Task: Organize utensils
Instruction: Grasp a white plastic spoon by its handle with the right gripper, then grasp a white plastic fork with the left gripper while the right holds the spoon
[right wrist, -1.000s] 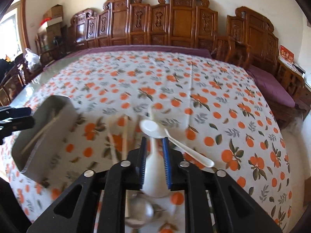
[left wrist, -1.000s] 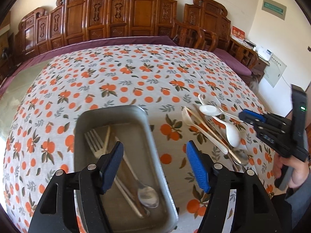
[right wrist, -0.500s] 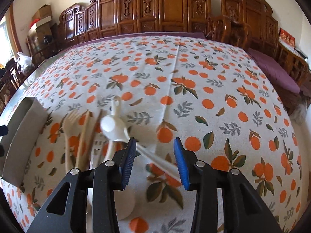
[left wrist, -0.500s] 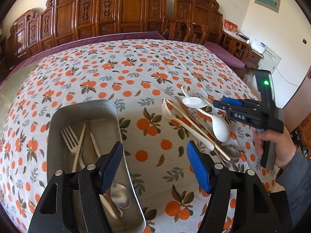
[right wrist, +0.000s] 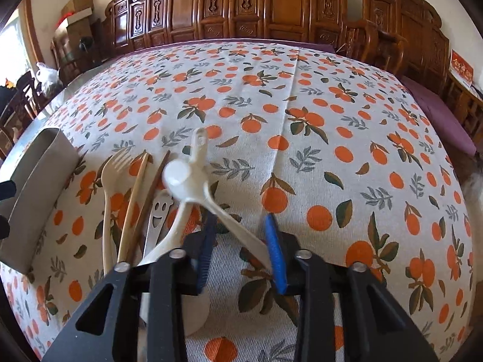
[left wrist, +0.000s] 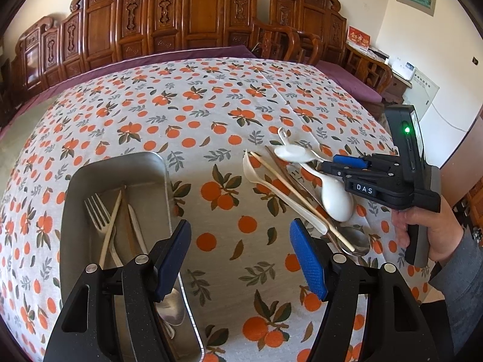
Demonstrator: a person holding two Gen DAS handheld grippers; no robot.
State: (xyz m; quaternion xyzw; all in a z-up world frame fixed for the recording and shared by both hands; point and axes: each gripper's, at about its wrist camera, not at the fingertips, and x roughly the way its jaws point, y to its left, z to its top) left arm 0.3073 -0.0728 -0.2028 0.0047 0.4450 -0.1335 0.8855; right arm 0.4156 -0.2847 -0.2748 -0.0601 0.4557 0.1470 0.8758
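A grey metal tray on the orange-print tablecloth holds a metal fork, chopsticks and a metal spoon. To its right lies a pile: a small white spoon, a large white spoon, a cream plastic fork, chopsticks and a smiley-cut metal utensil. My right gripper is low over the pile, its jaws closing, and the small white spoon's handle runs slantwise between them. My left gripper hovers open and empty over the cloth between tray and pile.
Carved wooden chairs ring the far side of the table. The person's hand holds the right gripper at the table's right edge. The cloth beyond the pile lies bare. The tray stands left of the pile.
My right gripper sank onto the pile, widened, then narrowed around the small white spoon's handle. The left gripper drifted right of the tray, still open.
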